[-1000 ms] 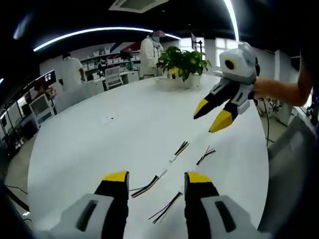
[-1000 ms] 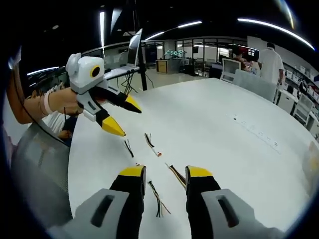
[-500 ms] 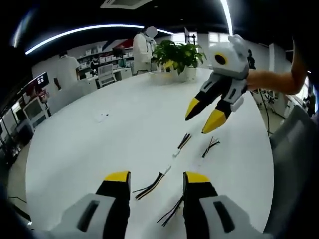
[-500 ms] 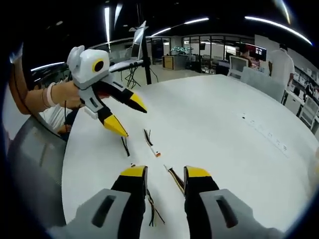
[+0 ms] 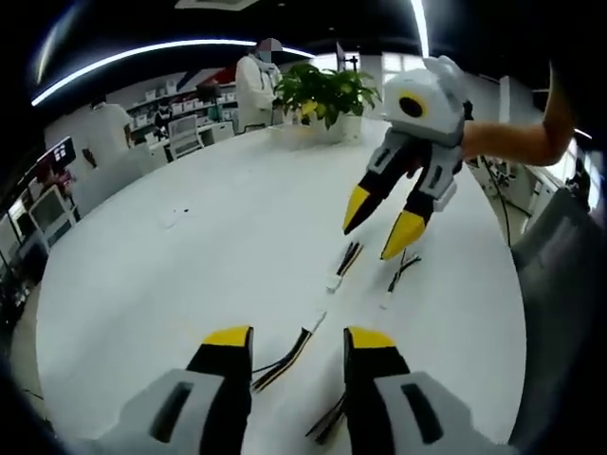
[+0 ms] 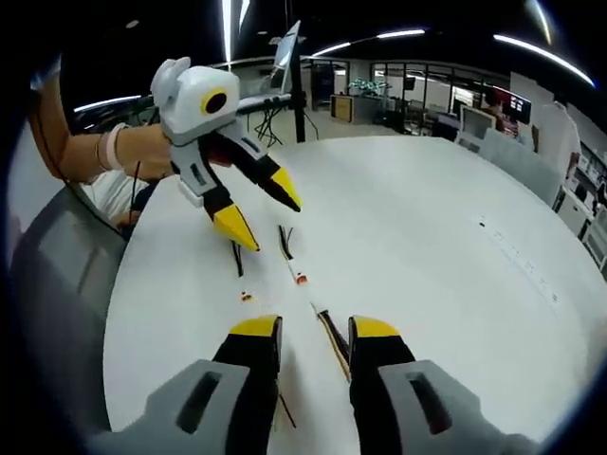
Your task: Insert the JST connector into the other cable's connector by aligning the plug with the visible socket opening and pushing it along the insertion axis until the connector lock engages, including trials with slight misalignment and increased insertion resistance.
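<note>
Several short JST cables lie on the white round table (image 5: 171, 275). In the left gripper view, a cable with a white connector (image 5: 334, 281) lies mid-table, and a second striped cable (image 5: 285, 354) runs between my left gripper's (image 5: 299, 339) open, empty jaws. My right gripper (image 5: 377, 225) hangs open just above the far cables, beside a thin dark-wired cable (image 5: 402, 270). In the right gripper view, my right gripper (image 6: 315, 329) is open over a striped cable (image 6: 332, 343). The left gripper (image 6: 263, 215) hovers open above a cable ending in a red-white connector (image 6: 300, 278).
A potted plant (image 5: 322, 95) stands at the table's far edge, with people and desks behind it. A grey chair back (image 6: 57, 284) sits close to the table's rim. A loose small connector (image 6: 246, 297) lies near a dark cable (image 6: 237, 256). More wires (image 5: 327, 424) lie by my left jaw.
Both cameras have moved forward and lower toward the cables. Each gripper seen in the other's view has come down closer to the far cables. Jaws stay open; nothing is picked up.
</note>
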`<state>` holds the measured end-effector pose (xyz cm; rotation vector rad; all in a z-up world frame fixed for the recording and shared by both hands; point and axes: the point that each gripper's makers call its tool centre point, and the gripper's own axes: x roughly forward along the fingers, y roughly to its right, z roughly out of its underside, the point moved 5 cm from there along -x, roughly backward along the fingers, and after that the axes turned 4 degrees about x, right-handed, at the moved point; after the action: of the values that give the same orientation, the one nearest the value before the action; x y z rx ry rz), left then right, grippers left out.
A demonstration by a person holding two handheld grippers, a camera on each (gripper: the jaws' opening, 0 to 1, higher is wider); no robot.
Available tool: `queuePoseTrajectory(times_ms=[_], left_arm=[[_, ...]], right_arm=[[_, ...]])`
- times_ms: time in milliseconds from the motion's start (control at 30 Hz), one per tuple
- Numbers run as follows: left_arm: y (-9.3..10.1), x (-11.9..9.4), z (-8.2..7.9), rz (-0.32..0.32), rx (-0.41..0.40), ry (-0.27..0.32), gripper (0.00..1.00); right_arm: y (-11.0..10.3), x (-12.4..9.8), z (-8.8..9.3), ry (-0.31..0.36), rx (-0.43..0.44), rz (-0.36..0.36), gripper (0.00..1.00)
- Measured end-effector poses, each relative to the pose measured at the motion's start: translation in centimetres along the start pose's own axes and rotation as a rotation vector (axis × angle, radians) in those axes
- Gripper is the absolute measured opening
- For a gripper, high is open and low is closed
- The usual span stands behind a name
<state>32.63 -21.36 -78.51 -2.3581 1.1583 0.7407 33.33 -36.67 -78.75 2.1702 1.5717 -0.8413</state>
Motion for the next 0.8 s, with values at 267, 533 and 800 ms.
queuePoseTrajectory(times_ms=[267, 533, 800], left_arm=[[0.2, 1.1, 0.1, 0.048, 0.001, 0.006, 0.27], [0.2, 1.8, 0.5, 0.09, 0.011, 0.001, 0.24], [0.1, 2.5, 0.9, 0.132, 0.018, 0.018, 0.19]], right_arm=[[0.6, 0.8, 0.2, 0.016, 0.02, -0.026, 0.22], [0.9, 1.6, 0.8, 0.003, 0.016, -0.039, 0.2], [1.2, 2.6, 0.9, 0.011, 0.046, -0.046, 0.15]])
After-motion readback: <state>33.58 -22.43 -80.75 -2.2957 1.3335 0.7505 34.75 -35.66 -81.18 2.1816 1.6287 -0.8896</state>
